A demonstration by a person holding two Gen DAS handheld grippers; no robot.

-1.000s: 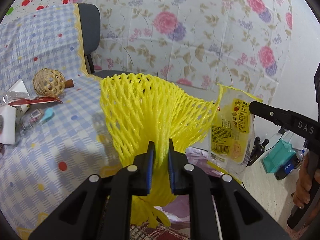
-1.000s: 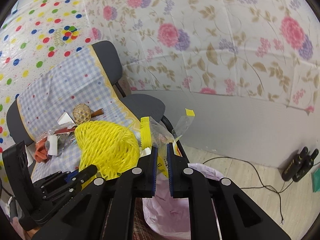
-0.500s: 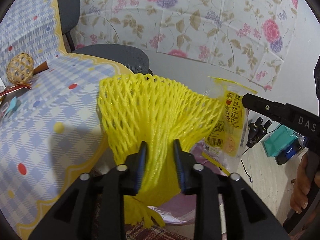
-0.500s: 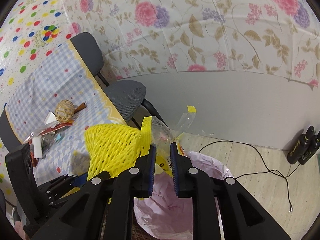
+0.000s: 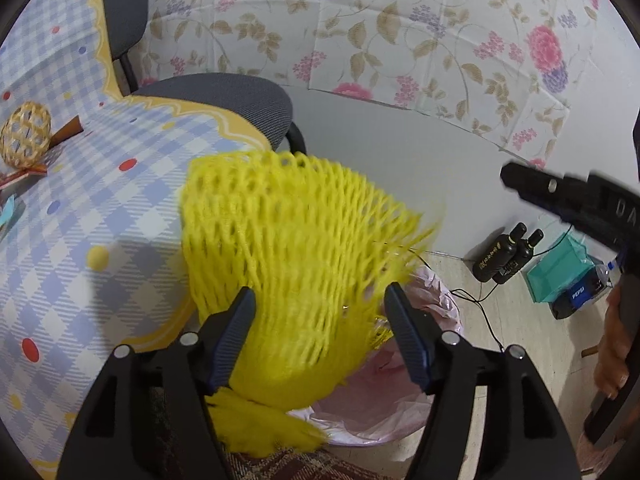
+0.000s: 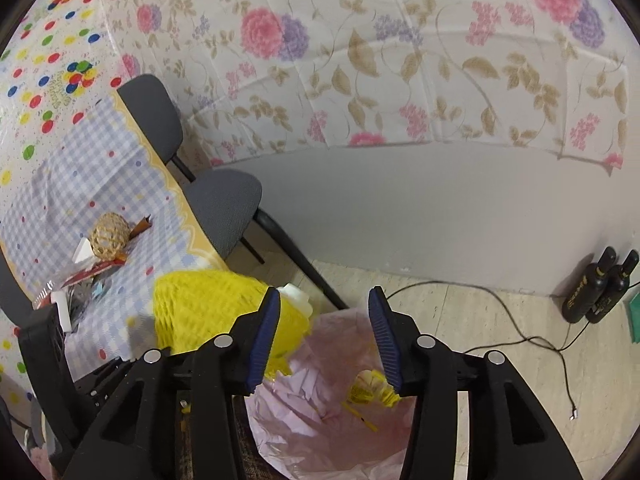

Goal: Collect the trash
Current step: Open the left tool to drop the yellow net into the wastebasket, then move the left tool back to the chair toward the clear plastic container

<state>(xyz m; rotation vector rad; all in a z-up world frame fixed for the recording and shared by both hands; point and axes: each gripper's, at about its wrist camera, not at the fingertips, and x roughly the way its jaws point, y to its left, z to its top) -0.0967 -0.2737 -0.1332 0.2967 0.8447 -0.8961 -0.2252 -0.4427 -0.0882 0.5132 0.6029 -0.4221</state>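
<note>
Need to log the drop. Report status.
Left gripper open, jaws just opened, yellow net loose between them. Right gripper open, empty; wrapper in pink bin bag. Nothing in the way.

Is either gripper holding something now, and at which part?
Neither: both have just been opening. Yellow foam net sits loose between left gripper jaws; right gripper is empty.

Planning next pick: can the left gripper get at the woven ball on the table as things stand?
Probably yes, once clear. The left gripper has just been opening, jaws wide, but the yellow foam net sits between them over the bin bag. The woven ball lies unobstructed on the tablecloth.
</note>
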